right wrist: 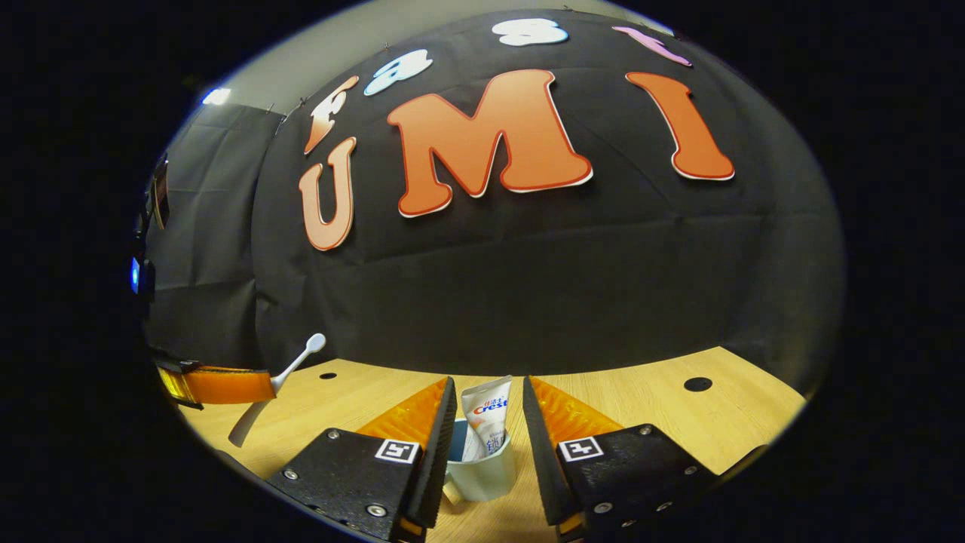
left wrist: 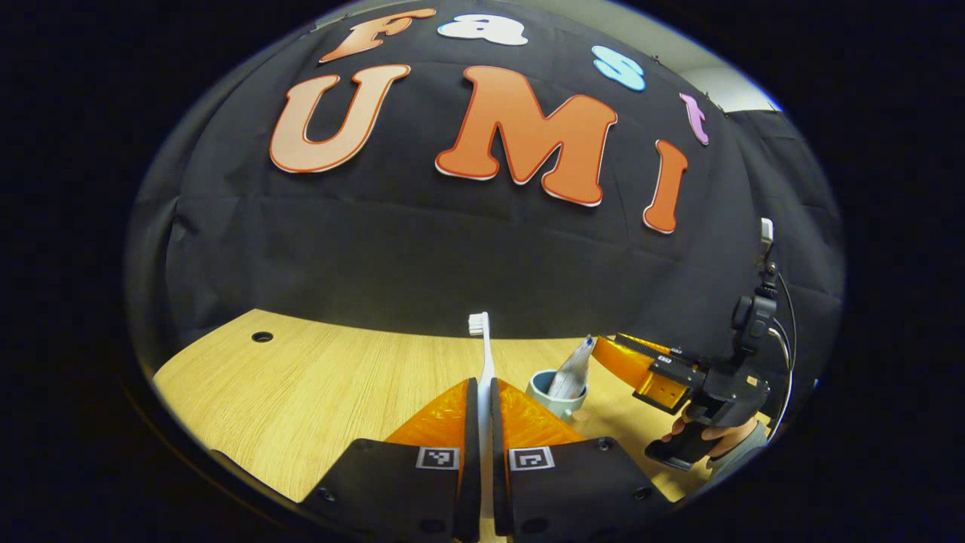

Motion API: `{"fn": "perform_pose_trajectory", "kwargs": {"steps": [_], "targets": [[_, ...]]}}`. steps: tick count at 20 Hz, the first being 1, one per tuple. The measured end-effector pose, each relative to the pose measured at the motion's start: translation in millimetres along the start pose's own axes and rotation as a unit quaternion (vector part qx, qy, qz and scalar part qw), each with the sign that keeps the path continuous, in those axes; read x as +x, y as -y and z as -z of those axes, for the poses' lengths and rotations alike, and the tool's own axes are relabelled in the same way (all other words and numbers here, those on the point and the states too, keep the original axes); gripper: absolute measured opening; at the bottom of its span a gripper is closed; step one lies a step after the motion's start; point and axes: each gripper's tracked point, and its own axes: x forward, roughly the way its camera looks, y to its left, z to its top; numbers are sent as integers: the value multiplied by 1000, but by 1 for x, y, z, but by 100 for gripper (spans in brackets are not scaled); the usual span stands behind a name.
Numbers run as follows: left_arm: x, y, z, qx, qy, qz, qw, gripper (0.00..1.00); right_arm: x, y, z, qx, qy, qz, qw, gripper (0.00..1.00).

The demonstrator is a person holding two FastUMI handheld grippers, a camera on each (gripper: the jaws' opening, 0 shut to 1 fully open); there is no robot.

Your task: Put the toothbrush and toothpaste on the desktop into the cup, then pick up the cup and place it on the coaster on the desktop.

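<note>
Left gripper view, left hand-held gripper level, clenched on upright toothbrush, right hand-held gripper released around toothpaste

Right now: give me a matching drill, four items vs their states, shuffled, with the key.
Column 1
1. toothbrush
2. toothpaste
3. cup
4. right gripper

Column 2
A. open, fingers either side of the cup
B. clamped upright in the left gripper
C. standing inside the cup
D. sitting on the wooden desktop, holding a tube

Pairs: 1-B, 2-C, 3-D, 4-A
</note>
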Motion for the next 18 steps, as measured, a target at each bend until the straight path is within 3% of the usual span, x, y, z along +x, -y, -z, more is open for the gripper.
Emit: {"fn": "perform_pose_trajectory", "kwargs": {"steps": [9,18], "targets": [[23,39,-27,-9,60,49,997,10,-53,22,-23,-15,32,29,999,75],[56,57,-28,-37,93,59,993,10,-93,34,-36,-30,51,41,997,77]]}}
